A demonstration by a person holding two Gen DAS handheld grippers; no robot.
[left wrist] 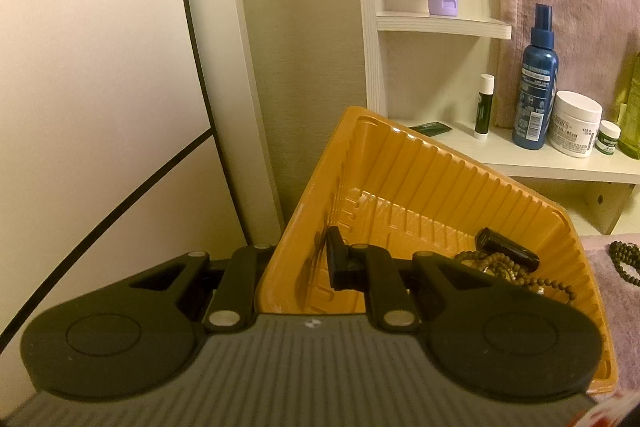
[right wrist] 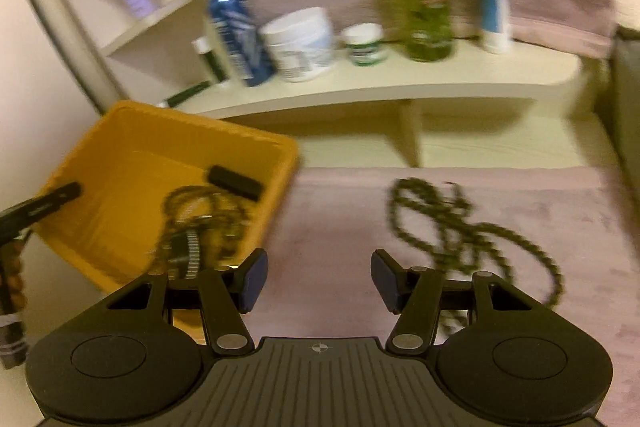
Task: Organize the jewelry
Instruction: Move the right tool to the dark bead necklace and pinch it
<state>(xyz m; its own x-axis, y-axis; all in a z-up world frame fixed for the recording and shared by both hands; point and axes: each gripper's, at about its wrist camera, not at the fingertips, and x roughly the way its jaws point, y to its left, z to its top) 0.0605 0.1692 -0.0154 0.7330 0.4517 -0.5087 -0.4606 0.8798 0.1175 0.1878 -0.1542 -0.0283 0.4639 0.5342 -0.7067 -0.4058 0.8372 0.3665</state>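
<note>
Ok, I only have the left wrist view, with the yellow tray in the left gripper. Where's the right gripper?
Observer: The right gripper is open, low over the pink towel, just right of the yellow tray.
Operator: Any jewelry outside the tray?
Observer: Yes, a long bead necklace lies loose on the towel, ahead of that gripper and to its right.
Operator: Anything metal in the tray?
Observer: A ribbed metal band lies among the beads, though it is blurred.

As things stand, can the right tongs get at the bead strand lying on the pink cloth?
Probably yes: the right tongs are open and empty, and the bead strand lies uncovered on the pink cloth just ahead, right of the yellow tray.
</note>
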